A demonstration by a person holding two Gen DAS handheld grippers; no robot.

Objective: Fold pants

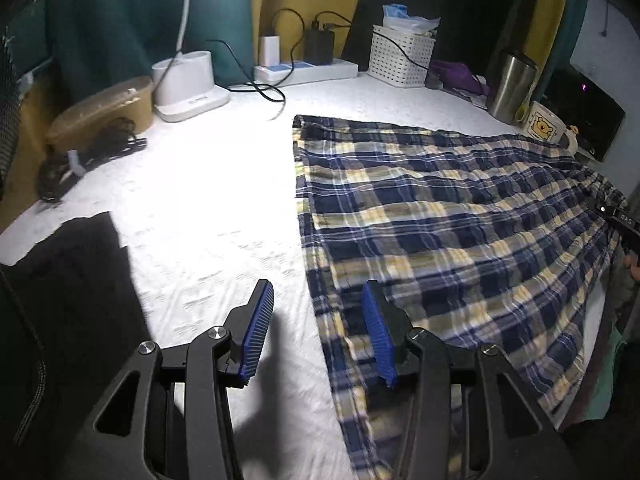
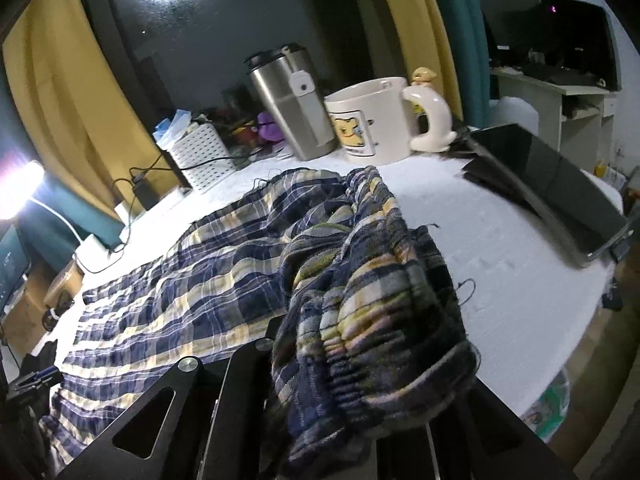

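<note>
Left wrist view. The left gripper [image 1: 318, 334] hangs over the near edge of the pants [image 1: 440, 232] with its 2 blue pads apart and nothing between them: the left pad is over the bare white table [image 1: 208, 200], the right pad over the plaid cloth. The pants lie flat across the right half of the table, leg hems toward the far side. At the far right edge a dark part of the right gripper [image 1: 624, 224] shows at the waist end. Along the back stand a white basket [image 1: 400, 56], a steel tumbler [image 1: 510, 84] and a mug [image 1: 548, 124]; the mug is just beside the far edge of the pants.

Right wrist view. The right gripper [image 2: 360, 412] is clamped on the gathered elastic waistband, which bunches up and drapes over the fingers, hiding the pads. The rest of the pants trails away flat to the left. The tumbler and mug stand close behind the waistband, and a dark flat device [image 2: 560, 200] lies to the right.

Risks, as judged:
1. Only 1 end is held. If the waist is carried over now, the free side may drag and fold crooked.
2. The left pads straddle the edge, so closing here could catch only a thin margin, which slips.
3. A wide swing of cloth could knock the mug or tumbler.
4. The bunched waistband may leave a lumpy fold.
</note>
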